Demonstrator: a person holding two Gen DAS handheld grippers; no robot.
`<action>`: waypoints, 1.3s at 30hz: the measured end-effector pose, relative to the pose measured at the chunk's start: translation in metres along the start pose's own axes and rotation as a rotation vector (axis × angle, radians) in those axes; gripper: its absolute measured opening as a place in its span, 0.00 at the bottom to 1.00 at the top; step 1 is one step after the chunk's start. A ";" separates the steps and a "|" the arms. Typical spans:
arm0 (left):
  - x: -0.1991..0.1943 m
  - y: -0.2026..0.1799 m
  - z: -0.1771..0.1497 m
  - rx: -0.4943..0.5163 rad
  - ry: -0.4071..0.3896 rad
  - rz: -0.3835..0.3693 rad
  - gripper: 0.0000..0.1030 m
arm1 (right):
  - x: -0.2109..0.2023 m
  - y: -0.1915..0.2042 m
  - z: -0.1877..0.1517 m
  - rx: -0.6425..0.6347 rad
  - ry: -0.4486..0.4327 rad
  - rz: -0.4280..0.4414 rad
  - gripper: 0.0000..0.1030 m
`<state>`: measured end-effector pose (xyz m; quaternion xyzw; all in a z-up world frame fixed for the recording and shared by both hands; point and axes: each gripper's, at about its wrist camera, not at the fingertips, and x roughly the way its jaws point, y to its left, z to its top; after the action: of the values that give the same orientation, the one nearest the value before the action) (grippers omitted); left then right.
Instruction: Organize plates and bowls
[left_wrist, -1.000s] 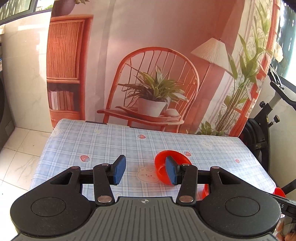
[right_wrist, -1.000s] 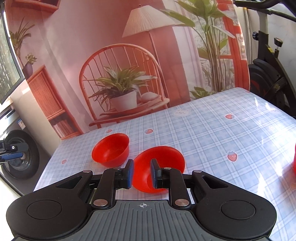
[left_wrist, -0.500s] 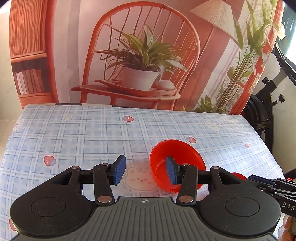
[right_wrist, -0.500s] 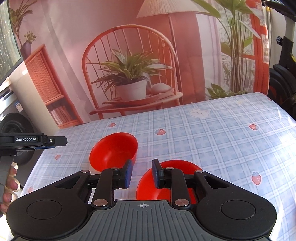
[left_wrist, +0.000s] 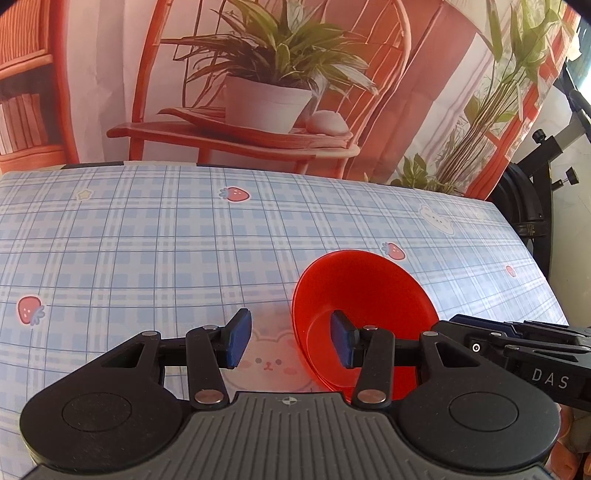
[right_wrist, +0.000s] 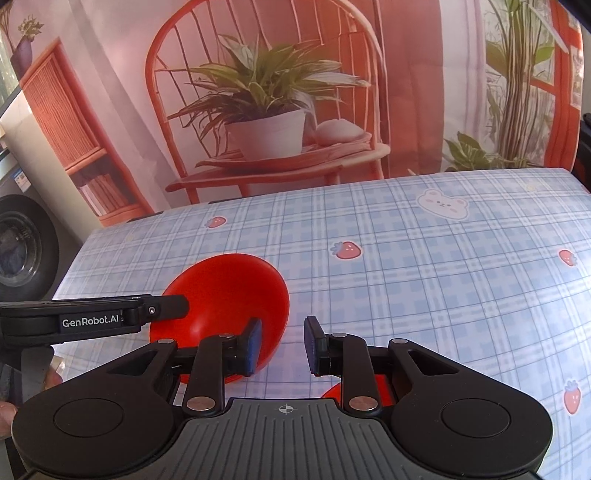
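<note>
we hold the left gripper (left_wrist: 288, 341) low over the table, pointing toward the back, its jaws wide apart and gripping nothing; its right finger (left_wrist: 341, 343) sits inside the near side of the red bowl (left_wrist: 360, 295) while the left finger (left_wrist: 236, 341) stands outside over the cloth, so the bowl's near-left rim lies between them. our right gripper (right_wrist: 282, 345) is also low and level, jaws apart and empty, with its left finger (right_wrist: 251, 345) in front of the bowl's right side; we cannot tell whether it touches. in the right wrist view the left gripper reaches in from the left edge, its black finger across the bowl's (right_wrist: 229, 291) rim. the bowl is plain, glossy red plastic, round and deep, standing upright on the cloth toward the near middle of the table. a second red dish (right_wrist: 334, 391) peeks out just under the right gripper's right finger, mostly hidden, so we cannot tell whether it is a plate or a bowl. the table carries a pale blue plaid tablecloth (left_wrist: 147, 240) printed with strawberries and bears. behind it hangs a backdrop (left_wrist: 277, 92) showing an orange chair, a potted plant and a lamp. a washing machine (right_wrist: 22, 243) stands at the left, and a black exercise bike (left_wrist: 546, 177) at the right.
</note>
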<state>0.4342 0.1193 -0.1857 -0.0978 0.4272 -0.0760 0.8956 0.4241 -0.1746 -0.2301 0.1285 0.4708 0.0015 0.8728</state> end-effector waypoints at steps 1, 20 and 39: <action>0.002 0.000 0.001 0.003 0.006 0.000 0.47 | 0.002 0.000 0.000 0.006 0.005 0.003 0.23; -0.021 -0.019 0.001 0.034 -0.005 0.040 0.10 | -0.008 -0.007 0.000 0.117 -0.019 0.059 0.06; -0.084 -0.085 -0.015 0.140 -0.043 0.055 0.10 | -0.098 -0.029 -0.030 0.259 -0.138 0.109 0.06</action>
<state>0.3654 0.0534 -0.1119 -0.0246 0.4040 -0.0787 0.9111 0.3409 -0.2081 -0.1719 0.2652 0.3982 -0.0206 0.8779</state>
